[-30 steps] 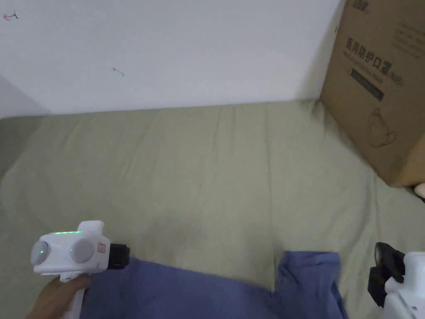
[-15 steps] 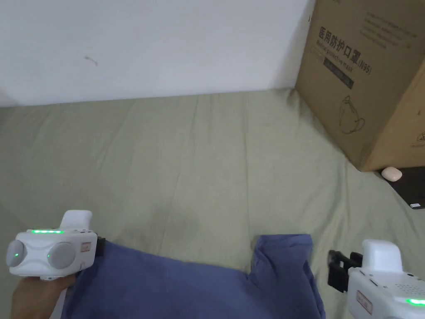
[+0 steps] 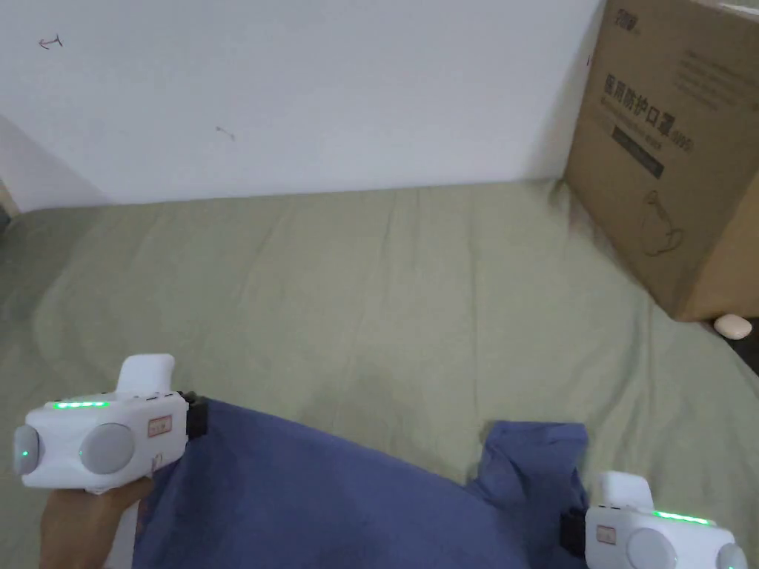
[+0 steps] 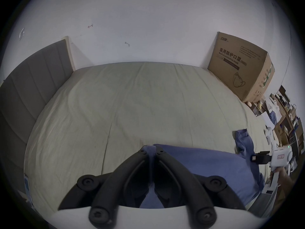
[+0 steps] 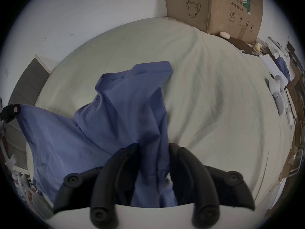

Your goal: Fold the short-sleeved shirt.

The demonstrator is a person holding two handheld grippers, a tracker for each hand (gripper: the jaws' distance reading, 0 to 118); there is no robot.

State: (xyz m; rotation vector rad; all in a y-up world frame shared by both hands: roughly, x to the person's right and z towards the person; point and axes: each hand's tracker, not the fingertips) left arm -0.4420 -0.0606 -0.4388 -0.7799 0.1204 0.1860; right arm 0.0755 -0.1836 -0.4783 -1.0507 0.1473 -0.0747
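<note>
A blue short-sleeved shirt (image 3: 311,496) lies rumpled across the near edge of a pale green bedsheet (image 3: 385,296), one sleeve (image 3: 537,456) bunched at right. The left gripper (image 4: 151,148) pinches its near-left corner; the right gripper (image 5: 153,147), jaws parted, straddles gathered fabric. A cardboard box (image 3: 674,148) stands far right.

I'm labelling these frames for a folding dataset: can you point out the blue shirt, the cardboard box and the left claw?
blue shirt (image 3: 319,496), head view, on its flat body panel.
cardboard box (image 3: 667,148), head view, on its printed front face.
left claw (image 4: 151,151), left gripper view, between its tips, shut on the shirt's edge.
</note>
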